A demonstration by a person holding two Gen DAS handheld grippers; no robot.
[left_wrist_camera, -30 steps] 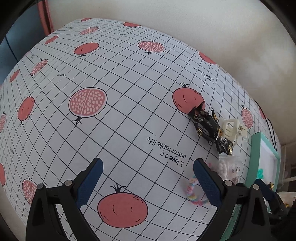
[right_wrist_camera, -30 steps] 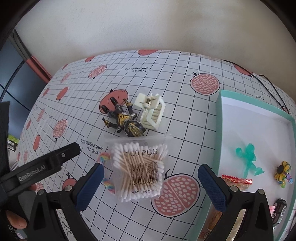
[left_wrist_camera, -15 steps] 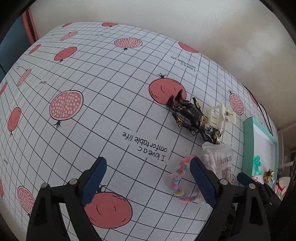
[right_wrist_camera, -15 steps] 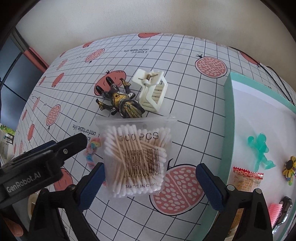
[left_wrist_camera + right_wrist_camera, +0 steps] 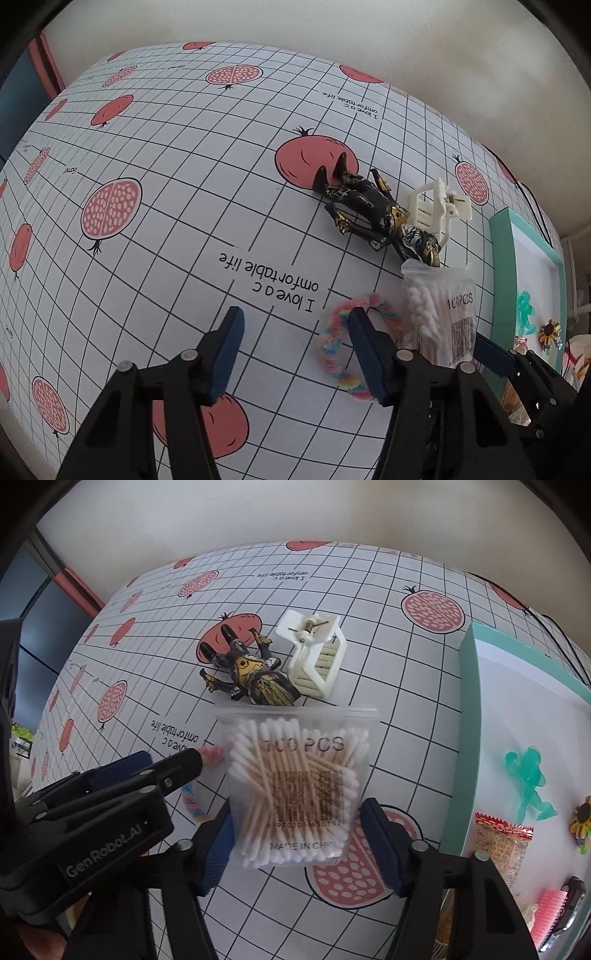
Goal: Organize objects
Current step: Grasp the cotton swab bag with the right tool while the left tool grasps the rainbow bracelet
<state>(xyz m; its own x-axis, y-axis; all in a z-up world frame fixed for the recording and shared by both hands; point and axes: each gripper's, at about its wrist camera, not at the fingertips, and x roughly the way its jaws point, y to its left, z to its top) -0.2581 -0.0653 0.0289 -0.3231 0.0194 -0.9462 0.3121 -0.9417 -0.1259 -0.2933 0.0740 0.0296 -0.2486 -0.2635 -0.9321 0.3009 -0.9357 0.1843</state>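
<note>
A clear bag of cotton swabs (image 5: 295, 790) lies on the pomegranate tablecloth (image 5: 177, 206). My right gripper (image 5: 295, 845) is open, with its fingers on either side of the bag's lower half. The bag also shows in the left wrist view (image 5: 443, 314). A rainbow braided loop (image 5: 340, 354) lies left of the bag. My left gripper (image 5: 295, 350) is open and empty, its right finger over the loop. A black and gold figure (image 5: 251, 675) and a white hair claw (image 5: 317, 657) lie just beyond the bag.
A teal-rimmed white tray (image 5: 465, 709) stands at the right. It holds a green figure (image 5: 528, 779), a snack packet (image 5: 506, 845), a sunflower clip (image 5: 581, 819), a pink brush and a small car. A black cable runs behind the tray.
Both grippers have moved forward and lower. The right fingers have narrowed around the swab bag. The left gripper has narrowed and come over the rainbow loop.
</note>
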